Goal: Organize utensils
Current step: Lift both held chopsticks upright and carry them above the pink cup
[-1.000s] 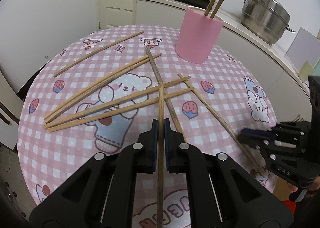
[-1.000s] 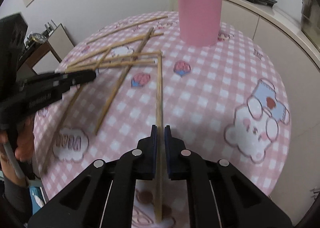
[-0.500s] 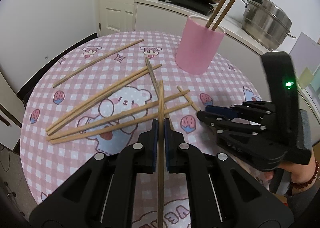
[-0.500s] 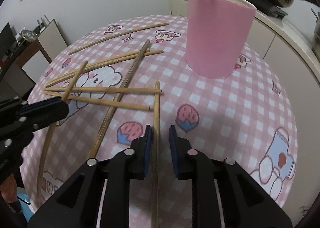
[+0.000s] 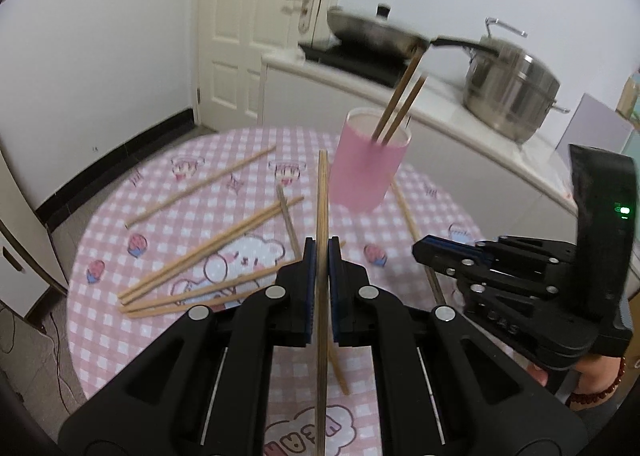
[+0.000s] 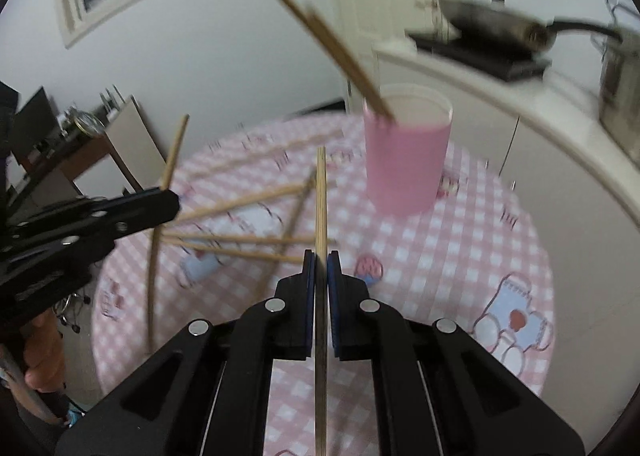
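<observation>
Left wrist view: the left claw is clamped on a chopstick raised above the table, its tip pointing toward the pink cup, which holds two chopsticks. Loose chopsticks lie scattered on the checked cloth.

Right wrist view: the right claw grips its own chopstick, lifted and aimed left of the pink cup.

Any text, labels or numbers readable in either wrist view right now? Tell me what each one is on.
"AS", embossed on the right gripper body; the letter before it is unclear.
Pink bubble letters on the tablecloth, bottom edge: cut off by the chopstick, unreadable.
Green indicator on that gripper: a light, no text.
Right wrist view: blurred, nothing readable.
</observation>
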Demonstrator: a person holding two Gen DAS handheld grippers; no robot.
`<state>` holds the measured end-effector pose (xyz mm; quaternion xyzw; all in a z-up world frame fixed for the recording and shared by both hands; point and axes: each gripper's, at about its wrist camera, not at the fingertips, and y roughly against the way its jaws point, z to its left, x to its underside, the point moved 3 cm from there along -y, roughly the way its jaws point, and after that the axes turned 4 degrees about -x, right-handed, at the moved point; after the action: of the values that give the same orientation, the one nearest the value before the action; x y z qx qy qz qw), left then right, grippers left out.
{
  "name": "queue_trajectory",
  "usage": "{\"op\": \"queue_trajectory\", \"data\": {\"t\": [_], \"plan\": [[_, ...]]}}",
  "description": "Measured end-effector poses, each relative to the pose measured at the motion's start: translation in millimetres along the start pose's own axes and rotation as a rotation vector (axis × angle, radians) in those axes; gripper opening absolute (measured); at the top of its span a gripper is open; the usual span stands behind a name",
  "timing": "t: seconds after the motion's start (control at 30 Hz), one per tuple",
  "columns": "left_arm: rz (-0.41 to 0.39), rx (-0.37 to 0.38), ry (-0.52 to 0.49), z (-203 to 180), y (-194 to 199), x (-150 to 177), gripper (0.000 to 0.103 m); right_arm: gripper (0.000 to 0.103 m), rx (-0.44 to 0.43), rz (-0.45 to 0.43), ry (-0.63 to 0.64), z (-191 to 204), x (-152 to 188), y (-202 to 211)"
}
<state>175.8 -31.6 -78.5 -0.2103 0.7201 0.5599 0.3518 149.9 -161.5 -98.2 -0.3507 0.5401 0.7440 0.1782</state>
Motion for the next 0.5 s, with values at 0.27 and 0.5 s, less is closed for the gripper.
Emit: {"op": "queue_trajectory", "data": {"t": [0.27, 0.5], "plan": [[-0.175, -0.015, 0.064, 4, 53, -32, 0.007, 0.005, -0.004, -0.182, 0.033, 11, -28, 58], [-0.291, -0.049, 0.108, 6, 65, -73, 0.007, 0.005, 0.037, -0.263, 0.039, -2, -52, 74]]}}
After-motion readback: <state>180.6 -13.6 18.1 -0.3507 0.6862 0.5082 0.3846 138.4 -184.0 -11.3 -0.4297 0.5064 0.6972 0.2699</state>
